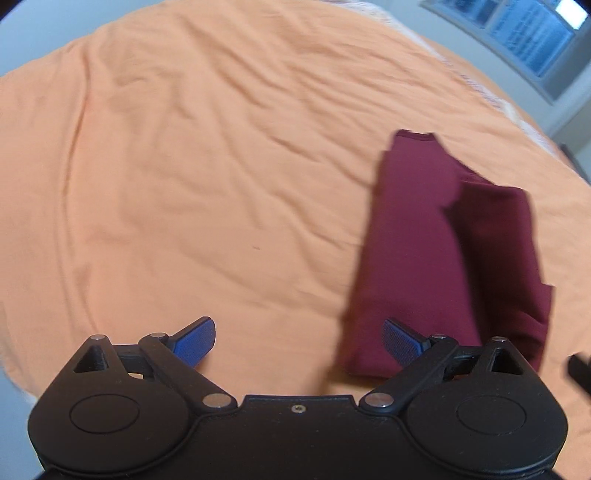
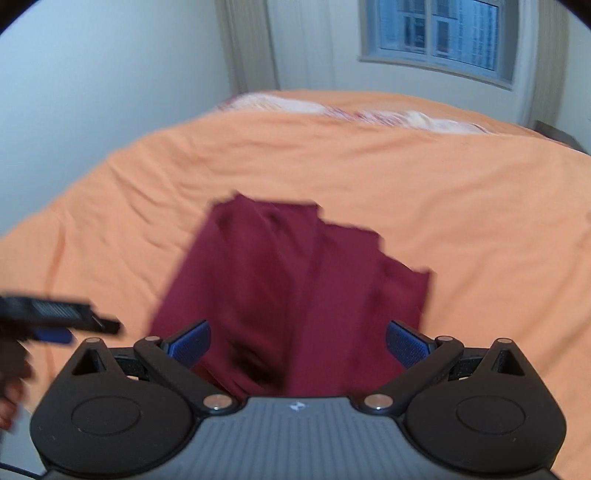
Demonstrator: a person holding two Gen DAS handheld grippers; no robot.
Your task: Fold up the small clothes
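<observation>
One garment is in front of me: a dark red shirt (image 1: 436, 240), folded lengthwise into a long strip with a second layer lapped over one side, its neckband at the far end. It lies on the orange bed sheet (image 1: 184, 147), near the bed's near edge. I count no other clothes. At the bed's far edge a pale patterned cover (image 2: 332, 109) shows, and there is one window (image 2: 439, 33) in the wall behind it.

I have two grippers. My left gripper (image 1: 297, 341) is held low over bare sheet, beside the near end of the shirt, its blue fingers (image 1: 194, 341) spread wide with nothing between them; the right-hand one overlaps the shirt's near corner in the view, though I cannot tell whether it touches. My right gripper (image 2: 297, 345) points along the strip from its near end, fingers (image 2: 406, 343) wide too, the cloth lying between and beneath them ungripped. In the right wrist view, the left gripper's tip shows blurred at the left edge.
</observation>
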